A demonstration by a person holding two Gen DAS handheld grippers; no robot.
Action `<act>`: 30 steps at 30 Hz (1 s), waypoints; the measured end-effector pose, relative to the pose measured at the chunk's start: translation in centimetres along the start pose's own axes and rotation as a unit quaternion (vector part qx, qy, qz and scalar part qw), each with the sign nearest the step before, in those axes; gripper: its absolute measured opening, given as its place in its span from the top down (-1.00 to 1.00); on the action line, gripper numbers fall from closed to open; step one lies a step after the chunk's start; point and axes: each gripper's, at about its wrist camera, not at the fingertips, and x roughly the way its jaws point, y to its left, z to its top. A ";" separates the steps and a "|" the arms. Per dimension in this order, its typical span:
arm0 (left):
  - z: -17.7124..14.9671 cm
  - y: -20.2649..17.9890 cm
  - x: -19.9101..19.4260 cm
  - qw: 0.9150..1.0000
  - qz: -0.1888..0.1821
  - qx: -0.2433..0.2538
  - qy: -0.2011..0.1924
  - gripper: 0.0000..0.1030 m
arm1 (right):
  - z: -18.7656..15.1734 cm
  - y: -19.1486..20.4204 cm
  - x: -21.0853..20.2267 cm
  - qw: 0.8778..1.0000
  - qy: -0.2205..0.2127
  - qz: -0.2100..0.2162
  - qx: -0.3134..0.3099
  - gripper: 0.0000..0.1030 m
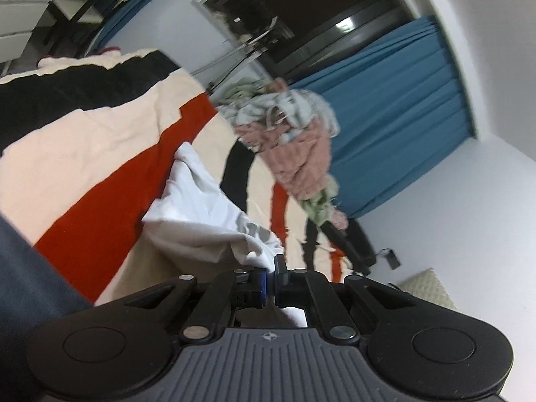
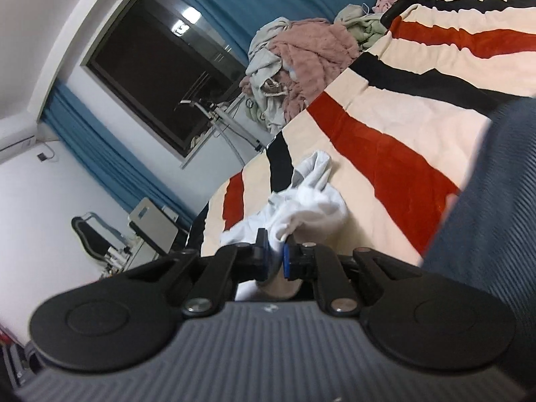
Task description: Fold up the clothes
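A white garment [image 1: 201, 214] with a grey print hangs bunched over the striped bed [image 1: 100, 140]. My left gripper [image 1: 270, 268] is shut on one edge of it. In the right wrist view the same white garment [image 2: 311, 201] trails in crumpled folds from my right gripper [image 2: 275, 251], which is shut on another edge. Both views are tilted, with the bed [image 2: 402, 127] running behind the cloth.
A pile of pink, grey and green clothes [image 1: 294, 140] lies at the bed's far edge, also in the right wrist view [image 2: 294, 67]. Blue curtains [image 1: 402, 117] and a dark window [image 2: 150, 77] are behind. A person's dark blue sleeve [image 2: 485, 234] is close at right.
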 end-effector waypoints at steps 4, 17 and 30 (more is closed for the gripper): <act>3.8 -1.2 4.4 0.999 0.032 0.004 0.018 0.90 | 3.7 2.4 5.8 1.000 0.005 -0.016 -0.006 0.78; 9.3 4.2 22.3 0.992 0.120 0.025 0.028 0.90 | 8.5 -1.2 27.8 0.994 0.080 -0.069 -0.008 0.77; 8.1 1.0 22.8 0.975 0.063 0.210 0.038 -0.82 | 7.4 0.1 27.9 0.993 0.094 0.017 -0.074 -0.77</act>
